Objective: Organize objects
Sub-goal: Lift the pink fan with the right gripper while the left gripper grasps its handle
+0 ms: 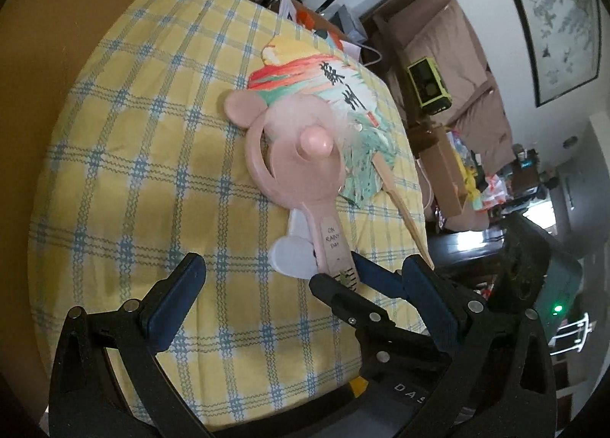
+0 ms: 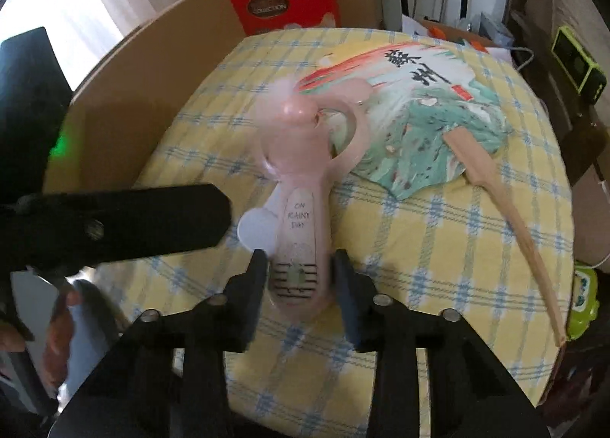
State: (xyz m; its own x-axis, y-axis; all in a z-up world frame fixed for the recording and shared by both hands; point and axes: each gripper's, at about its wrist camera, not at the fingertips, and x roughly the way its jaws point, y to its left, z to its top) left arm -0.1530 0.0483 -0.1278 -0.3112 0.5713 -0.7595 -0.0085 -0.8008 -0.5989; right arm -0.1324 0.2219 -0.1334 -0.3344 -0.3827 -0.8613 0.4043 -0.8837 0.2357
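A pink hand-held fan with round ears and a spinning, blurred blade lies on the yellow checked tablecloth. It also shows in the right wrist view. My right gripper is shut on the fan's handle near its bottom end; its fingers show in the left wrist view. A painted paper fan with a wooden handle lies under and beside the pink fan's head. A white heart-shaped piece lies by the pink handle. My left gripper is open and empty, just in front of the handle.
A cardboard wall and a red box stand behind the table. A green device sits on the right. A green toy lies off the table's right edge. Sofa and clutter lie beyond.
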